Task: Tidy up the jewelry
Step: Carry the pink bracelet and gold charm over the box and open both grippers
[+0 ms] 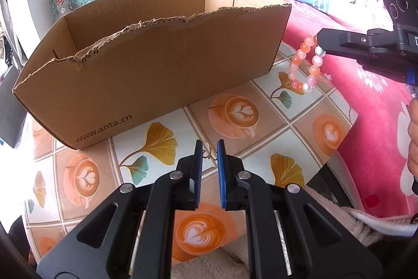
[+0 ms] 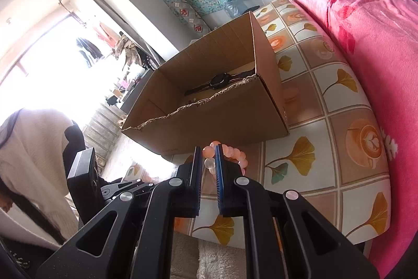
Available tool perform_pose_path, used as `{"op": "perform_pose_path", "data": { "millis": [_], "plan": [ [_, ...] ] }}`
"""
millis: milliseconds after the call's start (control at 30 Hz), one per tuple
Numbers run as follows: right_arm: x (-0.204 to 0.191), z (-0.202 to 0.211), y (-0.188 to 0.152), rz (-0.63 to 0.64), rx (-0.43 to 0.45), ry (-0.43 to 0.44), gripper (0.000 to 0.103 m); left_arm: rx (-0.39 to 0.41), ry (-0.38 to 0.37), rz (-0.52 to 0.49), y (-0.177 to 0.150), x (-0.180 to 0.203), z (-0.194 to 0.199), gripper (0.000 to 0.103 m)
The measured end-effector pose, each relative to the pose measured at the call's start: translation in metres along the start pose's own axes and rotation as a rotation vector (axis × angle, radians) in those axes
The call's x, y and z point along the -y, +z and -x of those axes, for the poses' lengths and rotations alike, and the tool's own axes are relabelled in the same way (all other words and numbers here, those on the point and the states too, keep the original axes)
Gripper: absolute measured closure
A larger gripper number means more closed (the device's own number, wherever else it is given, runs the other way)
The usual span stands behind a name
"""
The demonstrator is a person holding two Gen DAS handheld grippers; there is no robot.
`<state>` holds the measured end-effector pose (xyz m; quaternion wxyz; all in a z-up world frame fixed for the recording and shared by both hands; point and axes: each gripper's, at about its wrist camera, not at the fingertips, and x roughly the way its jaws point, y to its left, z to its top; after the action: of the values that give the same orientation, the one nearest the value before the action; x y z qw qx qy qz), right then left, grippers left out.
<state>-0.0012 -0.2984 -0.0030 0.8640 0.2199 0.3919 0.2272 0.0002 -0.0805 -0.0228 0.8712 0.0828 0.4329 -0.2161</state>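
— Starting at the left edge of the table [image 1: 274, 122], what do we have?

— We see the cardboard box [image 1: 156, 64] standing there, open at the top, its near rim torn and ragged. It takes up the left and far part of the patterned tabletop. From the right wrist view we can make out a black wristwatch [image 2: 220, 81] lying on the box floor.

— And in front of the box?

— Our left tool [image 1: 209, 152] sits over the near edge of the table, its jaws drawn narrow. Between the blue pads [image 1: 199, 161] we see a thin gold-coloured piece of jewelry [image 1: 209, 149], a fine wire or chain shape. The pads look pinched on it, though it is too small for us to name exactly.

— Further right?

— Just past the box's right end, near the table's right edge, our right tool [image 1: 320, 43] comes in from the right, closed on a bracelet [image 1: 305, 64] of pink, orange and pale beads. The loop hangs down from the tips, clear of the tabletop and outside the box. In the right wrist view one pale bead is squeezed between the pads while the rest curve off to the right.

— Beyond the table?

— A bed with a pink flowered blanket [image 1: 365, 96] runs along the right edge.
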Motion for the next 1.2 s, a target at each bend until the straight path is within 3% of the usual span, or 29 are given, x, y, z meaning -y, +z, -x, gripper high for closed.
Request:
{"op": "perform_pose_path", "data": {
  "millis": [200, 367, 633, 800, 933, 1200],
  "plan": [
    [-0.004, 0.002, 0.002, 0.016, 0.003, 0.016, 0.093, 0.014, -0.003, -0.003, 0.002, 0.001, 0.007, 0.093],
    [-0.017, 0.009, 0.014, 0.041, 0.024, 0.054, 0.093, 0.081, -0.016, -0.015, 0.012, -0.003, 0.033, 0.093],
    [-0.046, 0.019, 0.055, 0.118, 0.092, 0.14, 0.093, 0.206, -0.072, -0.028, 0.045, -0.022, 0.084, 0.093],
    [-0.051, 0.008, 0.087, 0.16, 0.101, 0.145, 0.093, 0.233, -0.091, -0.011, 0.076, -0.04, 0.092, 0.093],
    [-0.044, -0.013, 0.108, 0.185, 0.053, 0.099, 0.093, 0.195, -0.103, 0.028, 0.099, -0.061, 0.077, 0.093],
    [-0.016, -0.082, 0.133, 0.223, -0.181, -0.036, 0.093, 0.099, -0.105, 0.068, 0.123, -0.082, 0.021, 0.093]
  ]
}}
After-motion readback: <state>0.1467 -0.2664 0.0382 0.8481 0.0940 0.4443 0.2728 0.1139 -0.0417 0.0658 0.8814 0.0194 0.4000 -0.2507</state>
